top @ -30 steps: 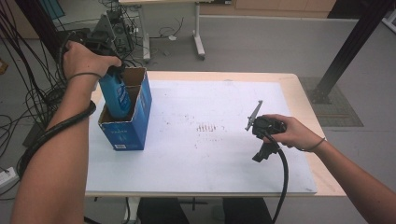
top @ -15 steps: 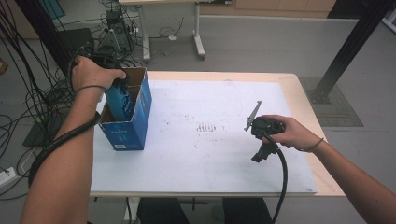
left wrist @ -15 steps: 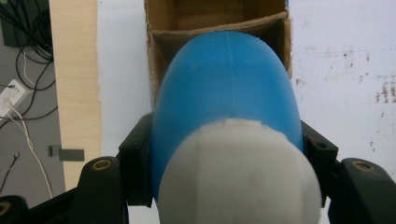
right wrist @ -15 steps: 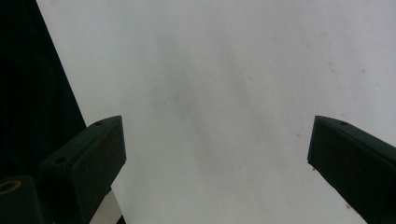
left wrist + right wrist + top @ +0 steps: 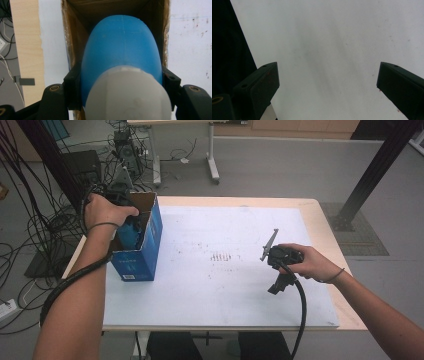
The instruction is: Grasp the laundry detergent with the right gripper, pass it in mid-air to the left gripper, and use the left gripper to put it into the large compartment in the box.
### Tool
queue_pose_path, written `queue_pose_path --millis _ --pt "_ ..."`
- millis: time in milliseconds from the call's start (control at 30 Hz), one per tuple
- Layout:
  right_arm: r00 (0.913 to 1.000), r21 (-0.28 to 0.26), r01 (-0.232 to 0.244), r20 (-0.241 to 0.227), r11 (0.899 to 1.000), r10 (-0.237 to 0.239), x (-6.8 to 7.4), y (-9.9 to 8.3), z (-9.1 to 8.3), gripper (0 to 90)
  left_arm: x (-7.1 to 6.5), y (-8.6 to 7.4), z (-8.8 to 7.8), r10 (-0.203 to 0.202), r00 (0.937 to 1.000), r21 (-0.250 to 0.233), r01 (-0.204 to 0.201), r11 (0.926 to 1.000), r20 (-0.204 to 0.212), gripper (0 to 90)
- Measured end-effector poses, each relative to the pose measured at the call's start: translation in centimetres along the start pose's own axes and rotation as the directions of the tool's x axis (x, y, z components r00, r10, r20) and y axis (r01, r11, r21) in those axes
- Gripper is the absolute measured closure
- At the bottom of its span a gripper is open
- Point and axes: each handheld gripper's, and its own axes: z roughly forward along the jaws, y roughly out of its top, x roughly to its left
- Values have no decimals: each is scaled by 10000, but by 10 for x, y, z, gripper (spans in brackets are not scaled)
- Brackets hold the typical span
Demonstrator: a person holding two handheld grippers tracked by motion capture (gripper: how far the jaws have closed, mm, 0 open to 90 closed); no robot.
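Note:
A blue bottle (image 5: 122, 50) with a white cap (image 5: 128, 97) sits between the jaws of my left gripper (image 5: 121, 81), which is shut on it just below the cap. The bottle hangs bottom-first inside an open blue cardboard box (image 5: 137, 257) with a brown inner wall (image 5: 75, 42). In the high view the left hand (image 5: 105, 212) covers the gripper over the box mouth, and a little of the bottle (image 5: 131, 232) shows. My right gripper (image 5: 327, 75) stands open with nothing between its jaws. In the high view it is the right gripper (image 5: 281, 265), held low over the white table top.
The box stands at the left edge of the white table top (image 5: 225, 285). Faint red marks (image 5: 222, 256) dot its middle. Cables and equipment (image 5: 120, 150) lie on the floor beyond the table's far left. A black post (image 5: 370, 175) rises at the far right.
The left hand has sunk, carrying the blue bottle deeper into the box. The right hand and its gripper have stayed where they were.

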Motion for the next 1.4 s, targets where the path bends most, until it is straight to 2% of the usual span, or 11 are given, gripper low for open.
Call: queue_pose_path --millis 67,267,433,667,800,933,1233,1267,1400 --pt "9999 -22 -124 -23 9999 124 1 0 1 42 -1 0 3 11 10000 47 -11 10000 4 377" --pt "10000 -14 -41 -12 10000 41 0 -1 2 42 -2 -2 12 22 10000 140 -22 9999 50 377" --pt "10000 -8 -27 -31 10000 27 0 -1 4 42 -3 -4 19 148 9999 298 -146 9994 -66 377" --pt "9998 23 -176 -33 9998 176 1 -1 4 42 -3 -5 29 190 9998 480 -186 9987 -75 377" --pt "9999 13 -105 -39 9999 105 1 -2 5 43 -3 -6 33 225 9997 457 -223 9987 -36 377" --pt "9997 85 -227 -79 9997 228 1 -2 6 43 -4 -6 33 186 9998 422 -184 9989 -43 377" --pt "9998 73 -186 -77 9998 186 2 0 6 42 -4 -6 34 180 9998 410 -177 9990 -63 376" --pt "10000 59 -63 -48 10000 63 1 -1 6 42 -4 -6 34 174 9998 404 -172 9990 -60 376" --pt "9999 79 -140 -78 9999 140 2 0 7 43 -5 -6 34 178 9998 444 -174 9989 -71 377"
